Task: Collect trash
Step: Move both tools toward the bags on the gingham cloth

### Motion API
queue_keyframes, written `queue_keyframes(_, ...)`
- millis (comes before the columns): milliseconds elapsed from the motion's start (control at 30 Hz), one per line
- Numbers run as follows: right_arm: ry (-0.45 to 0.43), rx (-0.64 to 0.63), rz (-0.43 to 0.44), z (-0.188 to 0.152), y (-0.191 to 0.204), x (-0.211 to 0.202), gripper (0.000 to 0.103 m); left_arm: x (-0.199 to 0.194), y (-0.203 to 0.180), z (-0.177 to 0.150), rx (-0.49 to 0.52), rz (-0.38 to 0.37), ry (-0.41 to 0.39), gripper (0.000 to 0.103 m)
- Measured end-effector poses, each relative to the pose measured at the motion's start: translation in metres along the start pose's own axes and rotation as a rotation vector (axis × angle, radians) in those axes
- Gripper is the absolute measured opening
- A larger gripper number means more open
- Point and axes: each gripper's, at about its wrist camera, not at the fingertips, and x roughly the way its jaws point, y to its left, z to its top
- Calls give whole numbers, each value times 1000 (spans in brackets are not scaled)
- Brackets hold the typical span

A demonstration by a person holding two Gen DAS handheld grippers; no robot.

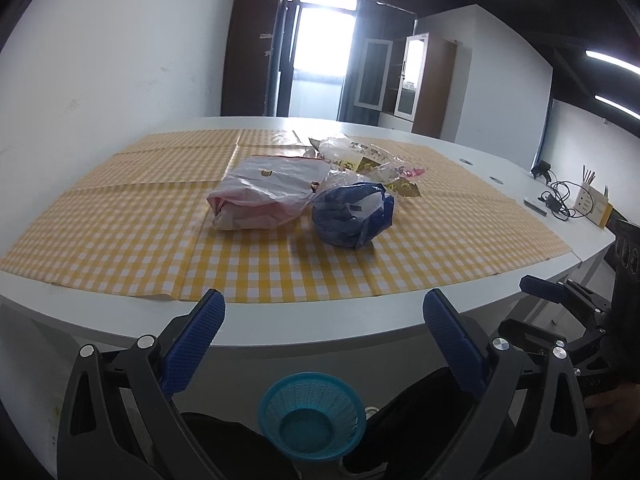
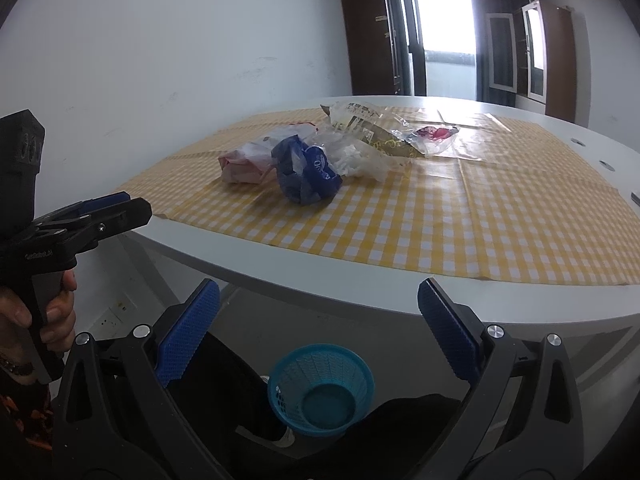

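The trash is lying bunched mid-bench on the yellow checked cloth [image 1: 120,216]: a crumpled blue bag [image 1: 352,214] nearest you, a pink-and-white bag [image 1: 268,196] just beside it, clear wrappers [image 2: 384,130] behind. You are holding your left gripper [image 1: 324,336] and right gripper [image 2: 318,322] short of the bench edge, jaws spread wide and gripping nothing, a blue basket [image 2: 322,390] sitting on the floor below

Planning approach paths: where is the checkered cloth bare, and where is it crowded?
Bare: the near strip of the checkered cloth between the table edge and the blue bag, and the left part beside the pink-white bag. In the right wrist view the cloth's right side is also free. Crowded: the middle, where both bags and the clear wrappers bunch together, touching.
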Motion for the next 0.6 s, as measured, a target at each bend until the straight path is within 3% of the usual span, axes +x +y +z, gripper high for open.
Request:
queue_keyframes(333,-5,-5,-23,0,2,-1,95,0,5,0,14,44,-10,97)
queue_keyframes(600,-12,17,-8,2,1,-3,95,2,15,2,-29,30,8,97)
